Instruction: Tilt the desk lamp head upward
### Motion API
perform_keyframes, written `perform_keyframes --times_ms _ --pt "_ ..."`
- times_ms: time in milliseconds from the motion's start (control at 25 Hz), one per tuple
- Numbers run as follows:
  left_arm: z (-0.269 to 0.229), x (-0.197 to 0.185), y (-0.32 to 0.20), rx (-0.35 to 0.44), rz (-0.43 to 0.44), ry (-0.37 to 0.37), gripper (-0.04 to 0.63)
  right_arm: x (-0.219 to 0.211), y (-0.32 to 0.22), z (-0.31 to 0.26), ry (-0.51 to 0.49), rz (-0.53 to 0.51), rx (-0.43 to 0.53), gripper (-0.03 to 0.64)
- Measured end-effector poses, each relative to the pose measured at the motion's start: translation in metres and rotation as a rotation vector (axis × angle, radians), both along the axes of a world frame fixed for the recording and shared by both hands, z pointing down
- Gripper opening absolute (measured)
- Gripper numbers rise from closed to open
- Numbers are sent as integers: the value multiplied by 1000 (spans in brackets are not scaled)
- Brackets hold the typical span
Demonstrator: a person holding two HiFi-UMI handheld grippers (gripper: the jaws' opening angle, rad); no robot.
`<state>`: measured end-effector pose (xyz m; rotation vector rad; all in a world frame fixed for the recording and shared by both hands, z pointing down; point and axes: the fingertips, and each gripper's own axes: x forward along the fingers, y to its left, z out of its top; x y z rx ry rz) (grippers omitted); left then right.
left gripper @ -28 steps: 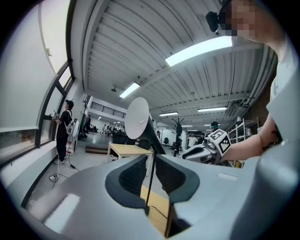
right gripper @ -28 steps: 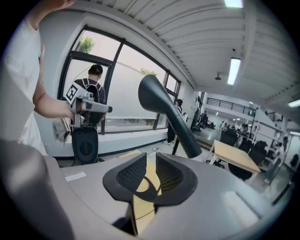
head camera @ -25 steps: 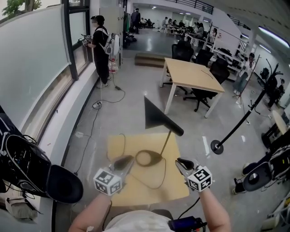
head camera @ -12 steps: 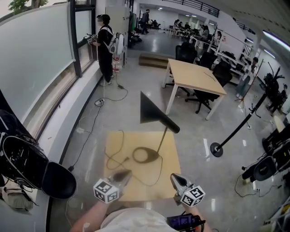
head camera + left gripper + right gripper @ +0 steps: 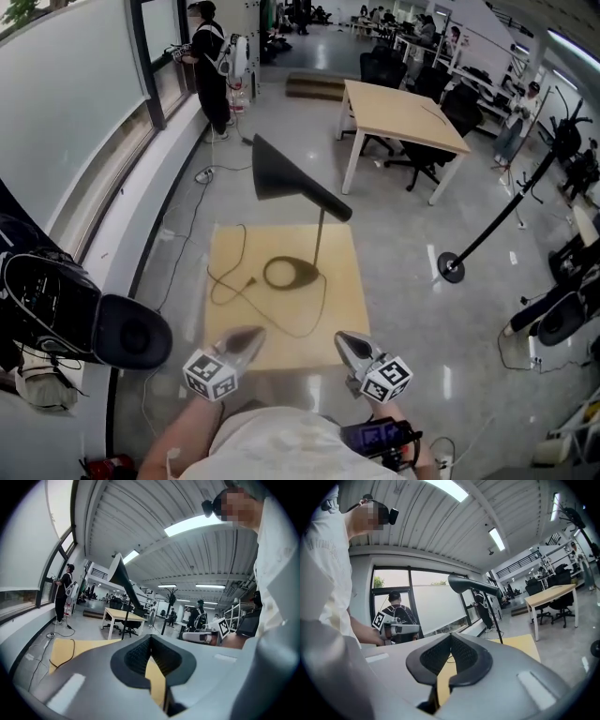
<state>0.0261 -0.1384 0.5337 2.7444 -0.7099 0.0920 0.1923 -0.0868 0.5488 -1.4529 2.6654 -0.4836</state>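
A black desk lamp stands on a small square wooden table, with its cone head on a thin stem above a round base. The cone's wide mouth faces left. Both grippers hover at the table's near edge, well short of the lamp. My left gripper is shut and empty, and so is my right gripper. In the left gripper view the lamp head rises beyond the shut left gripper. The right gripper view shows the head above the shut right gripper.
The lamp's cable loops across the table's left side. A larger wooden desk with office chairs stands behind. A black floor stand is at the right and a black bag at the left. A person stands by the window.
Both grippers have drawn back from near the lamp base to the table's near edge, and their jaws have closed. The lamp has not moved.
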Motion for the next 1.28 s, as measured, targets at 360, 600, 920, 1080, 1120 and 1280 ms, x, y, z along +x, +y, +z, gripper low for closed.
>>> perform_keyframes --times_ms 360,600,920,1080,1120,1280 --pt "1 10 27 15 -20 -18 2 4 30 4 5 -7 1 14" --pt "-2 14 40 24 -23 -23 2 2 45 1 2 -14 18 14" --pt "-7 15 43 51 -16 -35 2 -1 46 -2 2 -16 34 15" --pt "-4 15 46 42 -20 -41 2 -2 47 -3 20 -31 35 15" --pt "-3 15 46 42 -20 -41 2 -1 46 -3 17 -30 35 15" --pt "-1 13 46 43 -21 -40 2 -3 44 1 6 -25 33 15"
